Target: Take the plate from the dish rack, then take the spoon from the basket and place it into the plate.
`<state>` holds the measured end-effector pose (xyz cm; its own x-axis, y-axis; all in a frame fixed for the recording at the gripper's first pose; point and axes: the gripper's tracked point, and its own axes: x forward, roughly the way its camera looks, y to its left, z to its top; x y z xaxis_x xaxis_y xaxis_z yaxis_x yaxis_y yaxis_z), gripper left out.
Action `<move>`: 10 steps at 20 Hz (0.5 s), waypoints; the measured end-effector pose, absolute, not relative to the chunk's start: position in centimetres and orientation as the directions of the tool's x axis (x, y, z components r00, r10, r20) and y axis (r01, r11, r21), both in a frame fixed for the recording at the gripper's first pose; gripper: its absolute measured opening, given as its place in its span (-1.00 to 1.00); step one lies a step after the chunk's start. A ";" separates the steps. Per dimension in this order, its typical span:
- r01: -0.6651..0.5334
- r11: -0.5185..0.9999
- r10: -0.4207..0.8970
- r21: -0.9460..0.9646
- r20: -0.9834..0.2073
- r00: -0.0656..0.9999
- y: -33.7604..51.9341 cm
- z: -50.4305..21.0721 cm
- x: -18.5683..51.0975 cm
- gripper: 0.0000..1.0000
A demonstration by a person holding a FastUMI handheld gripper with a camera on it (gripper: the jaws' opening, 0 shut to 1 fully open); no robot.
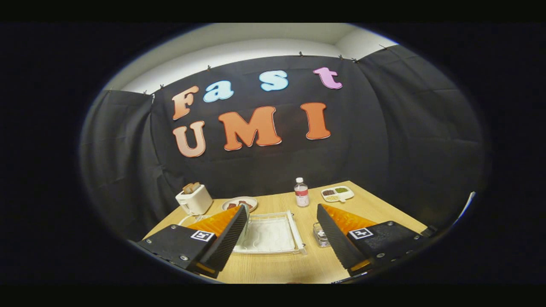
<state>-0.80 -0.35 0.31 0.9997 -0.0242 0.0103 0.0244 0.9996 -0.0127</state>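
Pale wood makes up the bench [294, 268], and above it the gripper [281, 232] hangs with its fingers spread wide and nothing between them. Just ahead of the fingers, framed in the gap, lies a white rack [269, 234], a flat tray-like thing with a raised rim; whether a plate stands in it cannot be told, though a pale curved edge shows right against the left finger. Just beside the right finger, touching the rack's near corner or close to it, sits a small clear container [320, 235], which may be the basket; no spoon can be made out in it. Beyond the rack, a toaster [194, 198] stands at the left with bread in its slots, a plate of food [240, 203] lies next to it, a bottle [301, 192] stands upright near the middle, and a divided snack tray [337, 193] lies to its right. By the look of it the task is at its very start: nothing is held, and the first step, lifting the plate from the rack, is not yet done. The next move calls for lowering the fingers toward the rack's left side and lining them across the plate's rim, so both press its thin edge before any lift.
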 end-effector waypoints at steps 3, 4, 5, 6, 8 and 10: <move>0.013 1.000 -0.013 -0.028 0.013 1.000 0.1 0.5 -0.7 0.97; 0.011 1.000 -0.011 -0.028 0.010 1.000 0.3 0.4 -0.7 0.97; 0.007 1.000 -0.006 -0.027 0.005 1.000 0.5 0.2 -0.6 0.97; 0.007 1.000 -0.007 -0.026 -0.001 1.000 0.7 0.0 -0.4 0.97; 0.004 1.000 -0.005 -0.029 -0.014 1.000 1.0 -0.4 -0.2 0.97; 0.006 0.999 -0.006 -0.036 -0.023 1.000 1.2 -0.7 0.1 0.97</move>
